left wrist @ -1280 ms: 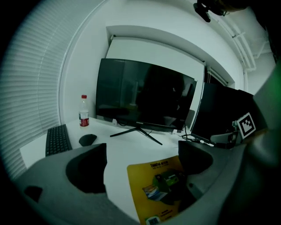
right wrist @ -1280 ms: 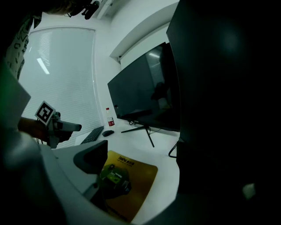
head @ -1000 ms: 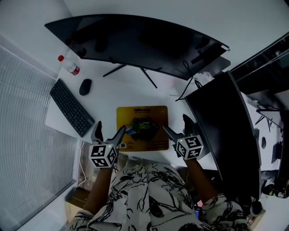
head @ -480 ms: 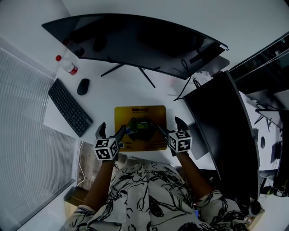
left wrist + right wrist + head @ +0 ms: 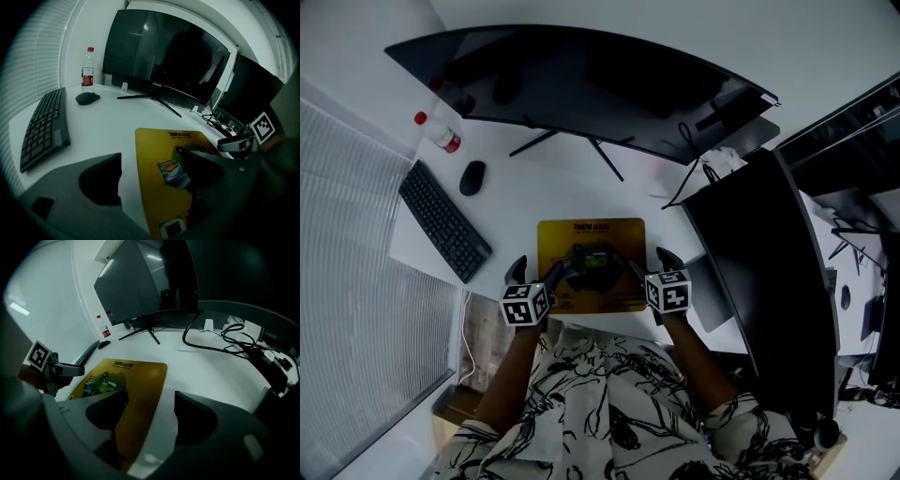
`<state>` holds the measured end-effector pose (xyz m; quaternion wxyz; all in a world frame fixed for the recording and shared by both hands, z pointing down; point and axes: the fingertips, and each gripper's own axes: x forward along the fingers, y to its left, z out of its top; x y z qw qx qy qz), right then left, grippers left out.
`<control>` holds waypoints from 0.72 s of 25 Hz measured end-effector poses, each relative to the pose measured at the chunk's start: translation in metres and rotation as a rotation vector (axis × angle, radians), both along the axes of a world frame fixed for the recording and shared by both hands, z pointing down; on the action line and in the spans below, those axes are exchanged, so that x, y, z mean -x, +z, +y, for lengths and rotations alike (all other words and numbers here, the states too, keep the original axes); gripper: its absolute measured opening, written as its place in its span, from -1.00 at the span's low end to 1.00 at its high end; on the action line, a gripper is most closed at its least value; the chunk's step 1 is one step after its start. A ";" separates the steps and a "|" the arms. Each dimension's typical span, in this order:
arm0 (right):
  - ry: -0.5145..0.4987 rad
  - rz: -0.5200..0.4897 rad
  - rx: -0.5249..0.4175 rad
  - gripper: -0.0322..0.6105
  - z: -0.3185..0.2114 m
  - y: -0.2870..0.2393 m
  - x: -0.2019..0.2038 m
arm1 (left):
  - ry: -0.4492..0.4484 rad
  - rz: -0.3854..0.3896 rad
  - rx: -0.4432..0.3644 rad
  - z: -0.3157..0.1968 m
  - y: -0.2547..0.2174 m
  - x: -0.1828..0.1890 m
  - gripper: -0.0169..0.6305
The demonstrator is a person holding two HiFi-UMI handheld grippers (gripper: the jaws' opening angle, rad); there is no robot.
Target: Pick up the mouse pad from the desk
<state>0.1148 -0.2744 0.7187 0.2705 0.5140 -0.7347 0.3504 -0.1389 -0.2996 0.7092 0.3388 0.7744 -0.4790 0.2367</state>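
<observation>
White shirt (image 5: 609, 403), black scribble print. Dark grey left claw (image 5: 535, 270), right claw (image 5: 651, 261); marker cubes (image 5: 525, 305) black-on-white squares.

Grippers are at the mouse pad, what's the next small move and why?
Likely pinch the yellow mouse pad at its side edges: left gripper and right gripper each straddle one, jaws apart; they have just been closing but press nothing yet.
</observation>
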 end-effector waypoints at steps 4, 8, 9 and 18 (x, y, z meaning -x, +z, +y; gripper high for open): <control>0.000 0.012 0.015 0.06 0.002 0.005 0.002 | 0.008 -0.016 0.027 0.002 0.009 -0.002 0.30; -0.004 0.021 0.029 0.02 0.005 0.010 0.005 | 0.014 -0.022 0.045 0.004 0.015 -0.004 0.24; -0.002 0.023 0.030 0.00 0.005 0.011 0.005 | 0.015 -0.021 0.047 0.004 0.015 -0.004 0.23; 0.016 0.079 0.028 -0.23 0.004 0.012 -0.002 | -0.002 -0.090 0.061 0.002 0.019 0.004 -0.02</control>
